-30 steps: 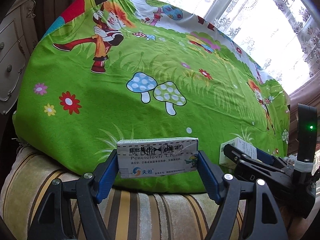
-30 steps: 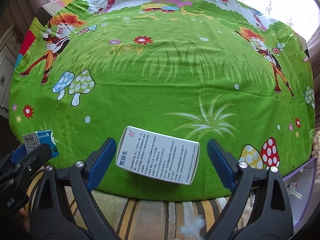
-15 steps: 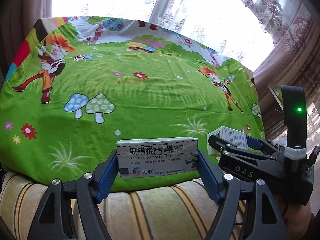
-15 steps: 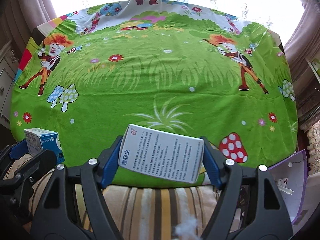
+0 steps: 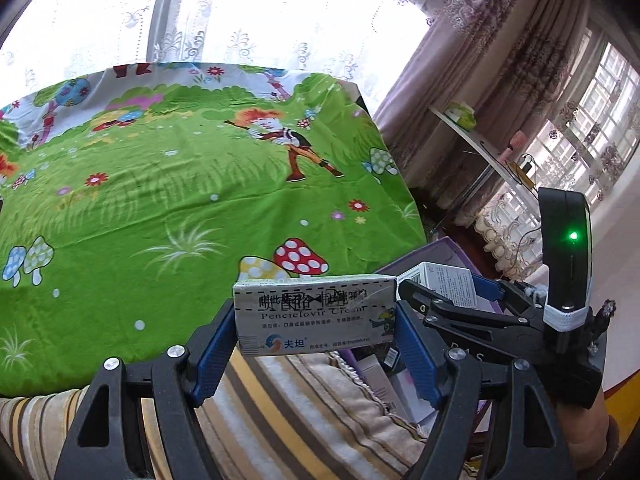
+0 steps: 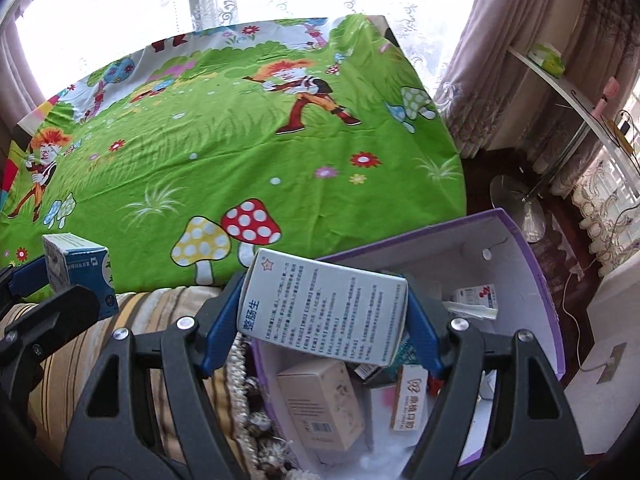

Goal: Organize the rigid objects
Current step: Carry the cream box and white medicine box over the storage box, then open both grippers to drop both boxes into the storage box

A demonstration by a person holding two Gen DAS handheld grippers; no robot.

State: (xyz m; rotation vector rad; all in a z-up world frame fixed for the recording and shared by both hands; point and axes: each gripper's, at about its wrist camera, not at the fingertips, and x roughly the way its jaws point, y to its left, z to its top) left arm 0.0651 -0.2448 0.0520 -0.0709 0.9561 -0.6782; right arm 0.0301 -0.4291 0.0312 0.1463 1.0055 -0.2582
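My left gripper (image 5: pixel 316 320) is shut on a grey-white cream box (image 5: pixel 312 312), held lengthwise between its blue pads (image 5: pixel 216 344) above the striped cushion. My right gripper (image 6: pixel 324 304) is shut on a white box with printed text (image 6: pixel 320 312), tilted slightly. It hangs over the near left part of an open purple-rimmed box (image 6: pixel 532 276) that holds several medicine cartons (image 6: pixel 320 404). In the left wrist view the right gripper (image 5: pixel 452 288) is close on the right with its white box (image 5: pixel 448 280). In the right wrist view the left gripper (image 6: pixel 68 280) shows at the left edge.
A bed with a green cartoon sheet (image 6: pixel 240 152) fills the back. A striped cushion (image 5: pixel 304 408) lies along its near edge. On the right are a glass shelf (image 6: pixel 560 80), curtains (image 5: pixel 480 80) and a round metal stand base (image 6: pixel 516 208) on the dark floor.
Both grippers have swung to the right along the bed's near edge, each carrying its box. The purple-rimmed box has come into view under the right gripper.
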